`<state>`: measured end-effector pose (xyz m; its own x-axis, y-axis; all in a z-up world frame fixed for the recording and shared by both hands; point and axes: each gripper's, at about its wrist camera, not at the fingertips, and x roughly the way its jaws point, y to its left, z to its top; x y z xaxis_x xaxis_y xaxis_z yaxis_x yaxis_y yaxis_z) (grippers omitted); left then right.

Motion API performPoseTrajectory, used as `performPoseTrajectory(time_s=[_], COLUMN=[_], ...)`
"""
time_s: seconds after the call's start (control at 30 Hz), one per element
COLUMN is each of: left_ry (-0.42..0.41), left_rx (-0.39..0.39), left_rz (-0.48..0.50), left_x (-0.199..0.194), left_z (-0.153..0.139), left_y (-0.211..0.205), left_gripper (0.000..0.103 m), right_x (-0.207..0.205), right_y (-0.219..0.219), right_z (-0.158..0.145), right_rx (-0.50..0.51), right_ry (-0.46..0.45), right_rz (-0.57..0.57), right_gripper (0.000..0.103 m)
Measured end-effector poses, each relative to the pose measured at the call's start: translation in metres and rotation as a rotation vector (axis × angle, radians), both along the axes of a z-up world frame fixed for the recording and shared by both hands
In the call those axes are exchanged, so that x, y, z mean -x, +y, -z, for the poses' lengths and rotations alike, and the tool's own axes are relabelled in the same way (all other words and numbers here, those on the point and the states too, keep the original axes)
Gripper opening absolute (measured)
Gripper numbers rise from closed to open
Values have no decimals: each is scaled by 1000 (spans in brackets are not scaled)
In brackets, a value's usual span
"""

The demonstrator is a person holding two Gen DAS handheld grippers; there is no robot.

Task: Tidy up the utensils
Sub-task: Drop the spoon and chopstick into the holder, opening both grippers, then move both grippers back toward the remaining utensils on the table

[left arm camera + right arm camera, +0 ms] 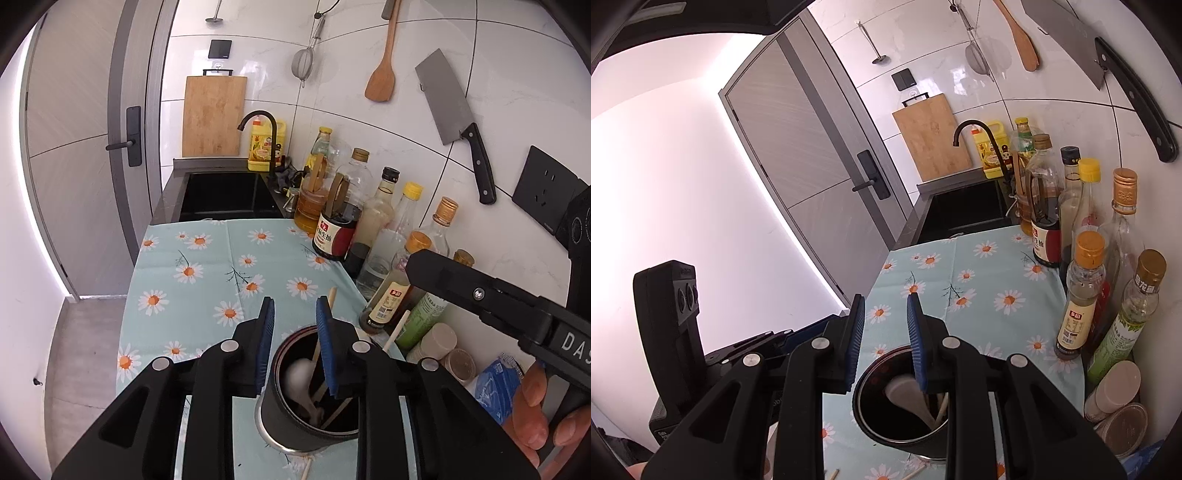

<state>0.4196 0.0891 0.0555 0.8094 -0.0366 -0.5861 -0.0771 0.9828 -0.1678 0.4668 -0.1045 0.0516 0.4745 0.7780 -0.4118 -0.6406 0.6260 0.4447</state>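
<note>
I find both tongs released: left tongs [295,314] and right tongs [886,314] above the holder [280,417] with spoon [301,376] and chopsticks [330,299].

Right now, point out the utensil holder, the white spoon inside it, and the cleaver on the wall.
utensil holder [866,415]: right wrist view, left rim of the dark cup.
white spoon [901,391]: right wrist view, its bowl.
cleaver [445,99]: left wrist view, middle of the blade.

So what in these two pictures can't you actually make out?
- Left wrist view: white spoon in the dark cup is blurred; right finger hides part of the chopsticks.
- Right wrist view: cup bottom is dark; cleaver is cut off by the top edge.
- Bottle label print is too small.
</note>
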Motion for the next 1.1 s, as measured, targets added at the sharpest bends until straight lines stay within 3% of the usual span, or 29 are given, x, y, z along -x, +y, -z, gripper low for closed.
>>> performPoseTrajectory(time_s=[0.63, 1.1], left_ry=[2, 39], left_rx=[-4, 10], left_rz=[-9, 43], left_x=[62, 136], left_z=[-13, 1], left_y=[-2, 32], left_gripper=[23, 23], right_x=[63, 129], right_y=[-13, 6], right_z=[-15, 7], right_rx=[25, 120], right_ry=[-19, 33], right_rz=[-32, 33], right_gripper=[25, 25])
